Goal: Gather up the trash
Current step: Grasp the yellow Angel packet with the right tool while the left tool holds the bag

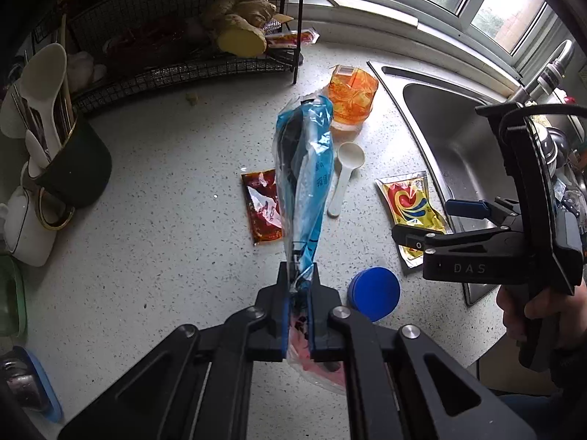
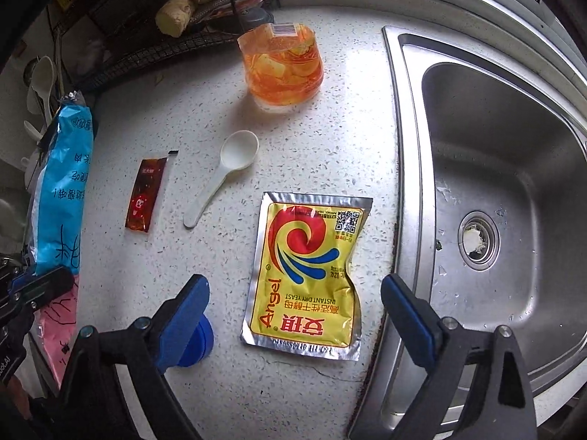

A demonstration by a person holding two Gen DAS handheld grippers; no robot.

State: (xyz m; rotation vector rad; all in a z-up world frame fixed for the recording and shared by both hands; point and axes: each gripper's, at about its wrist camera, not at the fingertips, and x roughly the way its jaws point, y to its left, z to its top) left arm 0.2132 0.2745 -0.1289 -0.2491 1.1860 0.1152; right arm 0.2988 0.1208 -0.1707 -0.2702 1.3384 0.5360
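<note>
On the speckled counter [image 2: 301,154], at six o'clock in the right wrist view, a yellow yeast packet [image 2: 306,278] lies flat with its silver edges showing, just left of the sink [image 2: 513,190] rim. The right gripper [image 2: 293,304] hangs above it with jaws spread wide, one blue pad on each side of the packet and nothing between them. Under its left finger sits a blue lid [image 2: 200,341].

At eleven o'clock from the packet lies a white plastic spoon [image 2: 223,178], bowl up, and farther out at ten o'clock a small dark red sauce sachet [image 2: 145,194]. At twelve o'clock, well apart, stands an orange plastic bag [image 2: 282,69] with a barcode label on top.

In the left wrist view the left gripper [image 1: 298,286] is clamped on a blue plastic bag [image 1: 304,176], which stands upright from the jaws toward twelve o'clock; a pink part of it hangs below the pads. The same bag shows at nine o'clock in the right view.

Outward at eleven o'clock, a black wire rack [image 1: 176,51] holds ginger roots [image 1: 238,22]. At nine o'clock a dark utensil holder [image 1: 73,168] holds white spoons.
</note>
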